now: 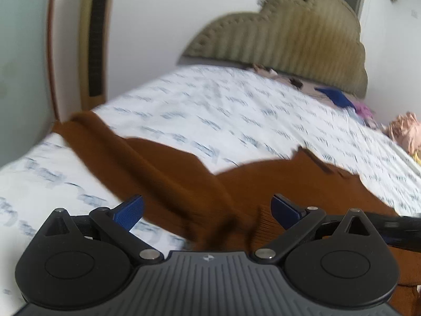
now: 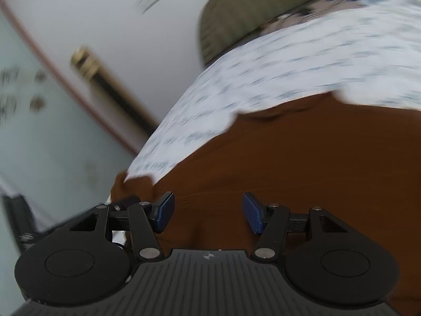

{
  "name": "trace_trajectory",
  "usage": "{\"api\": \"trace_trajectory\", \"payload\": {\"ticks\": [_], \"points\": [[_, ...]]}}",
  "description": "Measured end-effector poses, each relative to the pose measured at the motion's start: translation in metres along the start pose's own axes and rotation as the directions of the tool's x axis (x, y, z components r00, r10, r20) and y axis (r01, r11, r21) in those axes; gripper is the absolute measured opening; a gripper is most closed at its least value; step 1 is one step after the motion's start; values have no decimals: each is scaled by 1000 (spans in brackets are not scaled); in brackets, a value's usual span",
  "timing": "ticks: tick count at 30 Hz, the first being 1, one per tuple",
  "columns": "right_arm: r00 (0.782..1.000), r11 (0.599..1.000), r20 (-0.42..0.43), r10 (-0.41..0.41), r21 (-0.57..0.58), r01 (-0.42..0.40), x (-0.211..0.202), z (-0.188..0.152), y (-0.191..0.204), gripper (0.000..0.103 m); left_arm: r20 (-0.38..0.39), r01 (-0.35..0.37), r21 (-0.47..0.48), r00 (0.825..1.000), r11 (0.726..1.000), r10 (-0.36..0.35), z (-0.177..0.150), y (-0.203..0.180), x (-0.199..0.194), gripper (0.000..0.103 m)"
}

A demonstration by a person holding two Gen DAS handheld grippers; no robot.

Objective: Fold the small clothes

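Observation:
A rust-brown knit garment (image 1: pixel 168 168) lies spread on the white printed bedsheet (image 1: pixel 210 105), one long part stretching to the bed's left edge. My left gripper (image 1: pixel 206 212) is open just above its near ribbed hem, with cloth between the spread blue pads (image 1: pixel 131 212). In the right wrist view the same brown garment (image 2: pixel 302 158) fills the lower right. My right gripper (image 2: pixel 208 212) is open close over it, holding nothing. Both views are blurred.
An olive padded headboard (image 1: pixel 289 39) stands at the far end of the bed. A dark blue cloth (image 1: pixel 339 97), purple items and a pink garment (image 1: pixel 405 131) lie at the far right. A wall and a tall fan (image 1: pixel 96 39) are on the left.

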State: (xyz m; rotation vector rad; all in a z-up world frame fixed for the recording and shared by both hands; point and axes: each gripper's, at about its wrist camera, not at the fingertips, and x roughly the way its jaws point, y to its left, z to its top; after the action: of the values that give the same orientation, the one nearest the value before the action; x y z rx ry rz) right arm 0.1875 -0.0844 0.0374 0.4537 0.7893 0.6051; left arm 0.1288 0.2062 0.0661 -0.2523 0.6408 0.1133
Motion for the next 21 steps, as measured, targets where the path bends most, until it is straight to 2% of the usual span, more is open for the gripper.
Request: {"api": "trace_trajectory", "payload": {"ticks": [3, 7, 9, 12, 15, 17, 19, 21], "points": [[997, 991, -74, -36, -131, 26, 39, 4, 32, 59, 14, -15, 3, 1000, 1000, 15, 1, 16, -14, 103], [988, 976, -124, -90, -208, 63, 50, -6, 57, 59, -2, -9, 9, 1000, 1000, 9, -3, 32, -21, 103], [987, 969, -129, -97, -237, 64, 55, -14, 63, 59, -11, 8, 0, 1000, 1000, -8, -6, 38, -20, 103], [976, 944, -139, -169, -307, 120, 71, -31, 68, 60, -26, 33, -13, 999, 999, -33, -13, 40, -16, 103], [973, 924, -87, -214, -341, 173, 79, -39, 75, 61, -36, 44, -24, 998, 999, -45, -17, 41, -11, 103], [967, 914, -70, -246, -347, 208, 83, -40, 79, 55, -43, 52, -38, 998, 998, -53, -20, 44, -10, 103], [966, 921, -54, -252, -321, 222, 81, -38, 76, 27, -50, 55, -55, 997, 997, -57, -21, 49, -10, 103], [975, 944, -61, -214, -268, 191, 73, -34, 70, 14, -47, 64, -76, 997, 995, -67, -22, 54, -11, 103]]}}
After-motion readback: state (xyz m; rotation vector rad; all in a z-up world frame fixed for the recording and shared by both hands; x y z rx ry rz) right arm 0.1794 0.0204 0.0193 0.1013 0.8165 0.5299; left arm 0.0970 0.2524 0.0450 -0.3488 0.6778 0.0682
